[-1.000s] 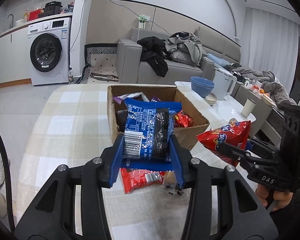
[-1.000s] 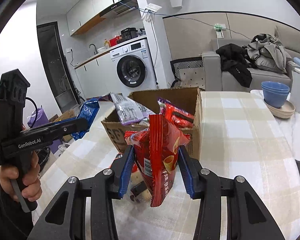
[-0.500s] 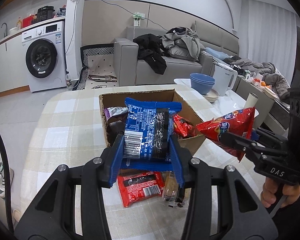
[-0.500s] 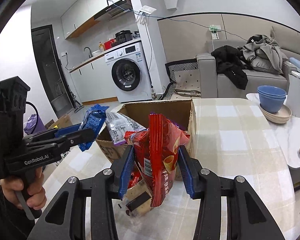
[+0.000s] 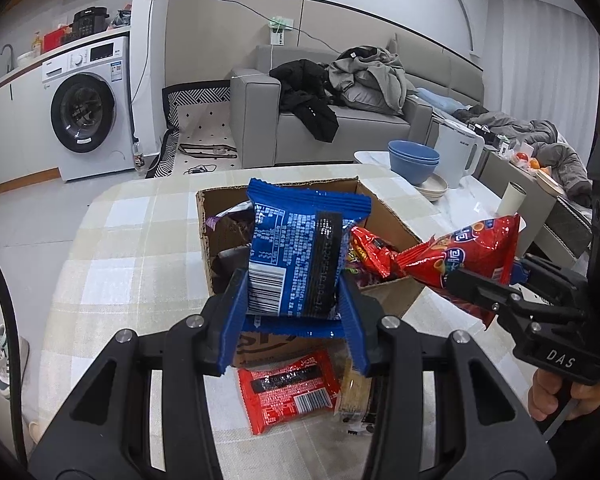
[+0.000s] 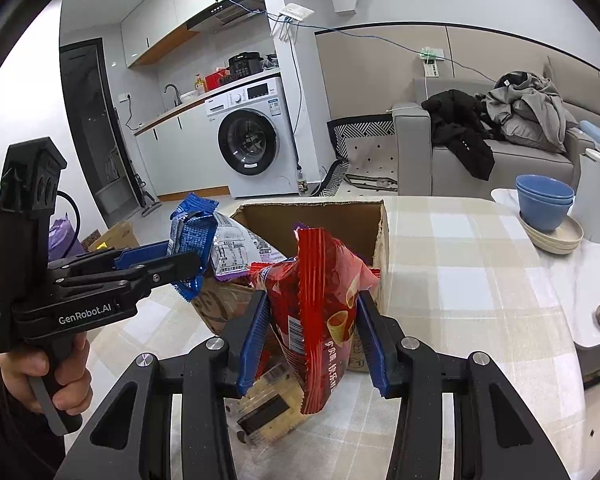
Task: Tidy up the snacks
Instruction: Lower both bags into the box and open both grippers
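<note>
My left gripper (image 5: 294, 304) is shut on a blue snack packet (image 5: 300, 252) and holds it above the near edge of an open cardboard box (image 5: 384, 216) with several snacks inside. My right gripper (image 6: 312, 320) is shut on a red chip bag (image 6: 320, 304), also just above the box's (image 6: 380, 236) near side. In the left wrist view the red bag (image 5: 468, 256) hangs at the box's right. A red packet (image 5: 292, 390) and a beige cracker pack (image 5: 354, 392) lie on the table in front of the box.
The checked tablecloth (image 5: 120, 248) covers the table. Blue bowls on plates (image 5: 414, 164), a white kettle (image 5: 458, 152) and a paper cup (image 5: 510, 200) stand at the far right. A sofa and washing machine are behind.
Both grippers have risen and moved closer to the box with their packets. The red bag now hangs nearer the box's right side.
</note>
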Action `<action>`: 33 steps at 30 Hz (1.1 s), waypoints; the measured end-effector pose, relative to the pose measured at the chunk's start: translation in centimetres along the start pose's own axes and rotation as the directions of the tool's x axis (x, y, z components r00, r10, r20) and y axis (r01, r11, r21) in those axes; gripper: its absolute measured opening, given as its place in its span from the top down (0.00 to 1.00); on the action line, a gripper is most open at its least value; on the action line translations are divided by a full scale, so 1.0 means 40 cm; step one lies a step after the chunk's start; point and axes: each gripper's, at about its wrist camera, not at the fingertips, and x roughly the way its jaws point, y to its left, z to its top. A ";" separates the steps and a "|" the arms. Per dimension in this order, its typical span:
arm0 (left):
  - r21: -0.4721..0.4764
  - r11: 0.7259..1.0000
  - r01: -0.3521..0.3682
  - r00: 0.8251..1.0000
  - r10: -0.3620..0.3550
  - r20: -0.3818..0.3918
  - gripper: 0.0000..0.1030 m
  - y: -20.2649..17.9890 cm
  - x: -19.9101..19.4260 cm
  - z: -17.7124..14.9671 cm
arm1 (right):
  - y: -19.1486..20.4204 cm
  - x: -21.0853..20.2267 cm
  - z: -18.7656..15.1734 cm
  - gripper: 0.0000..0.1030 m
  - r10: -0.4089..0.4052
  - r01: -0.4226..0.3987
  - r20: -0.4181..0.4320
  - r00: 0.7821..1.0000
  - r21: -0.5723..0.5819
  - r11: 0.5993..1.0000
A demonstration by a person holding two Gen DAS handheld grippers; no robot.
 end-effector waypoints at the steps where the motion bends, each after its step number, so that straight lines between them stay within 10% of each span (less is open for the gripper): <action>1: 0.002 1.000 -0.001 1.000 0.001 0.000 0.60 0.001 0.004 0.003 | 0.000 0.003 0.003 0.57 -0.001 0.001 -0.001 1.000 -0.002 1.000; 33: 0.015 1.000 -0.022 0.994 0.024 -0.103 0.60 0.037 0.249 0.032 | 0.012 0.142 0.078 0.57 -0.042 0.041 -0.045 0.998 -0.032 0.999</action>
